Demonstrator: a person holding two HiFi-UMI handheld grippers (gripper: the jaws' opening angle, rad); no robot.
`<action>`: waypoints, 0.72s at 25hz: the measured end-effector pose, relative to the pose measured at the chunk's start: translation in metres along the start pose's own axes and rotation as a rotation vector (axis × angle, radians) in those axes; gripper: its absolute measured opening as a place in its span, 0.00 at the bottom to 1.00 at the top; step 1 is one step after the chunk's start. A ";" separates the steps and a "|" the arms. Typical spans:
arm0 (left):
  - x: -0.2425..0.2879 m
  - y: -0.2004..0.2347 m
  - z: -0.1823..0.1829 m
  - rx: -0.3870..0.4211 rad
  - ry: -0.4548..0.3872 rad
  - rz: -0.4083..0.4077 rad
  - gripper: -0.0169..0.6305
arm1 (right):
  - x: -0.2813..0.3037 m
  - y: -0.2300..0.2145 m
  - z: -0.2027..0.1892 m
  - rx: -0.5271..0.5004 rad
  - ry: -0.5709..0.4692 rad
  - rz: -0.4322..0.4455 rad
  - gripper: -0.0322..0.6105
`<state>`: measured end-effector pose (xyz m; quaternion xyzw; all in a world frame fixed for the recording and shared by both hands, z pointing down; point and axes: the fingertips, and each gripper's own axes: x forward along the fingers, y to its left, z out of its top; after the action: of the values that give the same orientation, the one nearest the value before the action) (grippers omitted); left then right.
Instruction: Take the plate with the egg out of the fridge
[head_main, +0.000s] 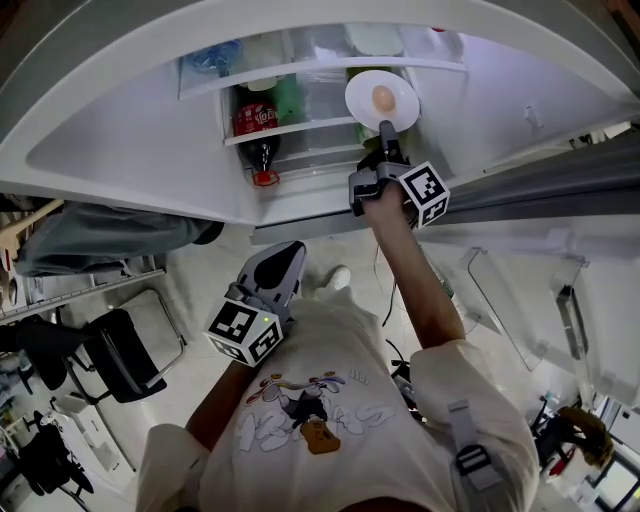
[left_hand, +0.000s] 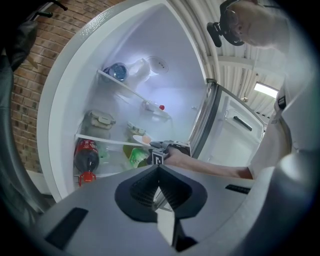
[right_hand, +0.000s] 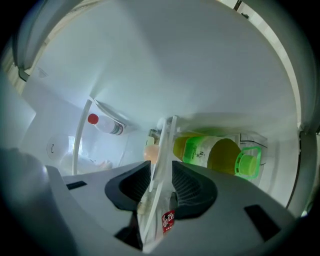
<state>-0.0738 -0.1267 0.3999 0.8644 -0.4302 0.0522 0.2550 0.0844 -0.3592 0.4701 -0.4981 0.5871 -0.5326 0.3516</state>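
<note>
A white plate (head_main: 381, 100) with a pale egg (head_main: 383, 97) on it is at the front of a shelf in the open fridge (head_main: 130, 150). My right gripper (head_main: 385, 132) reaches in to its near rim. In the right gripper view the rim (right_hand: 162, 150) stands edge-on between the wide jaws, with a gap showing beside the pads, and the egg (right_hand: 150, 151) sits just beyond. My left gripper (head_main: 285, 262) hangs low in front of the fridge, shut and empty. The left gripper view also shows the plate (left_hand: 139, 139).
A green bottle (right_hand: 210, 152) lies on the shelf beside the plate. A cola bottle (head_main: 258, 125) stands to the left on the lower shelves. The open fridge door (head_main: 540, 190) stands at the right. A black chair (head_main: 120, 355) is on the floor at the left.
</note>
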 end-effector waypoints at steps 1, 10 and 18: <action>0.000 0.000 0.000 0.000 -0.001 0.000 0.04 | 0.001 0.000 0.001 -0.001 -0.004 -0.001 0.23; -0.001 0.002 0.002 -0.005 -0.002 0.003 0.04 | 0.008 0.003 0.006 -0.008 -0.016 -0.020 0.15; -0.002 0.000 0.002 0.002 -0.002 -0.009 0.04 | 0.009 0.004 0.006 0.009 -0.022 -0.050 0.10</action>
<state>-0.0757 -0.1263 0.3980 0.8667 -0.4264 0.0505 0.2539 0.0871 -0.3699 0.4663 -0.5169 0.5680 -0.5383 0.3471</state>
